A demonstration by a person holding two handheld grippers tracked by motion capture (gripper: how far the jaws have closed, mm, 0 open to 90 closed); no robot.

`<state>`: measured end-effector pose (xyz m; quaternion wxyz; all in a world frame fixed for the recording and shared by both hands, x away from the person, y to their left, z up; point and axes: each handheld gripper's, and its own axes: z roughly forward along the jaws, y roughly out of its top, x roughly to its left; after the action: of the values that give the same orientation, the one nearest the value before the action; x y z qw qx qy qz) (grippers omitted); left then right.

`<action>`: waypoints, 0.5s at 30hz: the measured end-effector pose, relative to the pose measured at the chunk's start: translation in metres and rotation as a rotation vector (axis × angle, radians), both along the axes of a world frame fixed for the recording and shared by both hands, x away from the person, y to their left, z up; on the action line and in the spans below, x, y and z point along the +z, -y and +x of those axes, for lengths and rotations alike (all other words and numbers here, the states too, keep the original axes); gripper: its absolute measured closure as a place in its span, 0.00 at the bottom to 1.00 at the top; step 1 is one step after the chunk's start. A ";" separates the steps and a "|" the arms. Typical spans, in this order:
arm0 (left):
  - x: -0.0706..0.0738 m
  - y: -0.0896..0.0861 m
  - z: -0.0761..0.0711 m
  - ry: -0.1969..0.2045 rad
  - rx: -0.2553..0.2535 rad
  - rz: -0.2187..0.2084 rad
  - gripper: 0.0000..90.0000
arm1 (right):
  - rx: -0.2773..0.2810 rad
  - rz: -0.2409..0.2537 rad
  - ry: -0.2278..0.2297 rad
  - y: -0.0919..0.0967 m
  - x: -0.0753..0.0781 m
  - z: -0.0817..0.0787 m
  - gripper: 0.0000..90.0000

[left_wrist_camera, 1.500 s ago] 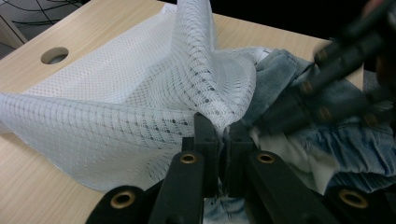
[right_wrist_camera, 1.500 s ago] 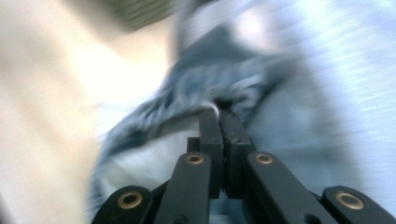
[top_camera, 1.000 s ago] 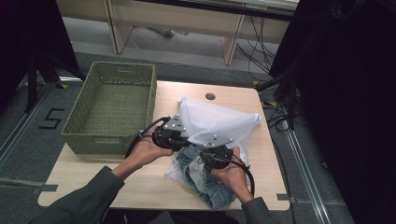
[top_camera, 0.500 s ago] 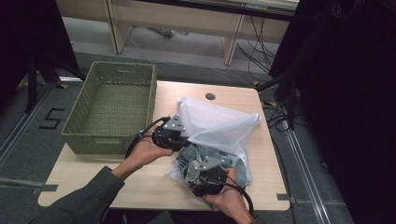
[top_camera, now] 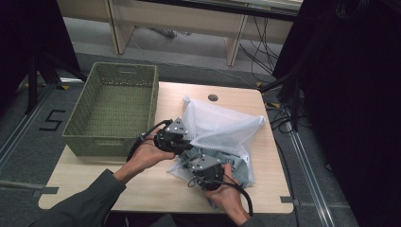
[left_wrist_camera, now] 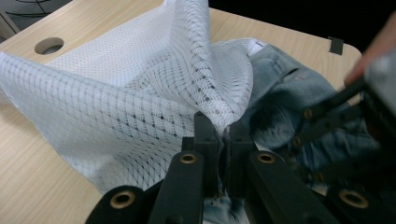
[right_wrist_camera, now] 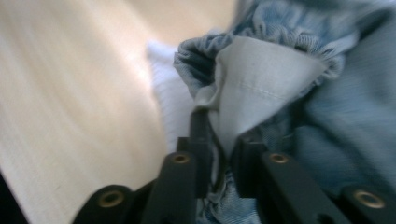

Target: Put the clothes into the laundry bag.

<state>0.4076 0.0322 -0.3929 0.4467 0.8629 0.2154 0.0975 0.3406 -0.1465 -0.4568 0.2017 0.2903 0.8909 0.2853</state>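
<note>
A white mesh bag (top_camera: 222, 125) lies open on the wooden table (top_camera: 142, 187), with blue jeans (top_camera: 239, 168) partly inside it. My left gripper (top_camera: 188, 144) is shut on the bag's near rim, and the left gripper view shows the mesh (left_wrist_camera: 116, 107) pinched between its jaws (left_wrist_camera: 223, 129), with the jeans (left_wrist_camera: 289, 88) behind. My right gripper (top_camera: 195, 161) sits at the jeans' near edge. Its jaws (right_wrist_camera: 219, 128) have just been closing and now clamp a fold of the jeans (right_wrist_camera: 336, 116) at the pale lining (right_wrist_camera: 261, 79).
A green woven basket (top_camera: 113, 109) stands at the table's left, partly overhanging the edge. A round cable hole (top_camera: 213, 97) is at the far side of the tabletop. Desk legs and loose cables lie on the floor beyond.
My right gripper has moved toward the person, from over the jeans to their near left edge. The left gripper has held still on the mesh.
</note>
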 end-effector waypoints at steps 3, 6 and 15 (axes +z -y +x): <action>0.001 0.001 -0.001 0.003 -0.006 -0.004 0.95 | -0.028 0.037 0.019 0.009 0.009 0.007 0.93; -0.002 0.003 -0.001 0.010 -0.019 0.006 0.95 | -0.050 0.075 -0.002 0.016 0.012 0.013 0.93; -0.011 -0.024 -0.017 0.049 -0.013 -0.021 0.66 | -0.057 0.094 -0.013 0.020 0.010 0.016 0.93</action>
<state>0.3907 0.0566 -0.4034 0.4618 0.8568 0.1996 0.1133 0.3563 -0.1668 -0.4465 0.1899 0.3268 0.8691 0.3191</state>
